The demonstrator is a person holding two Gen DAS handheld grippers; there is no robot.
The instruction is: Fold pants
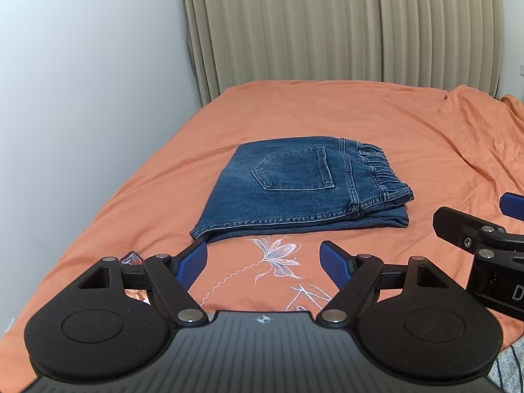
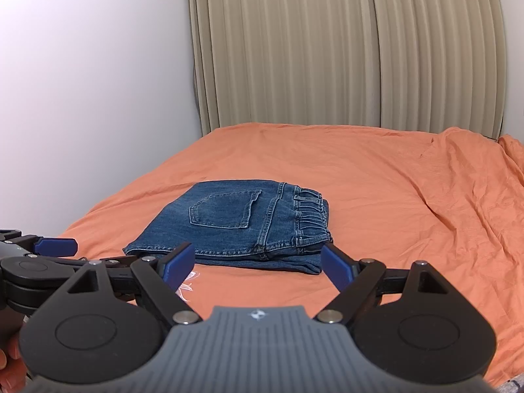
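A pair of blue denim pants (image 1: 304,190) lies folded into a compact rectangle on the orange bed sheet (image 1: 409,131), back pocket up and elastic waistband to the right. My left gripper (image 1: 263,262) hovers open just in front of the pants, nothing between its blue pads. In the right wrist view the same folded pants (image 2: 235,226) lie ahead, and my right gripper (image 2: 257,262) is open close to their near edge, not touching them. Each gripper shows in the other's view: the right one (image 1: 484,229) at the right edge, the left one (image 2: 42,255) at the left edge.
A white wall (image 1: 82,98) runs along the bed's left side and beige curtains (image 1: 327,26) hang behind it. A phone (image 1: 131,258) lies on the sheet by my left gripper. White flower embroidery (image 1: 278,257) marks the sheet. The sheet is rumpled at the right (image 2: 475,196).
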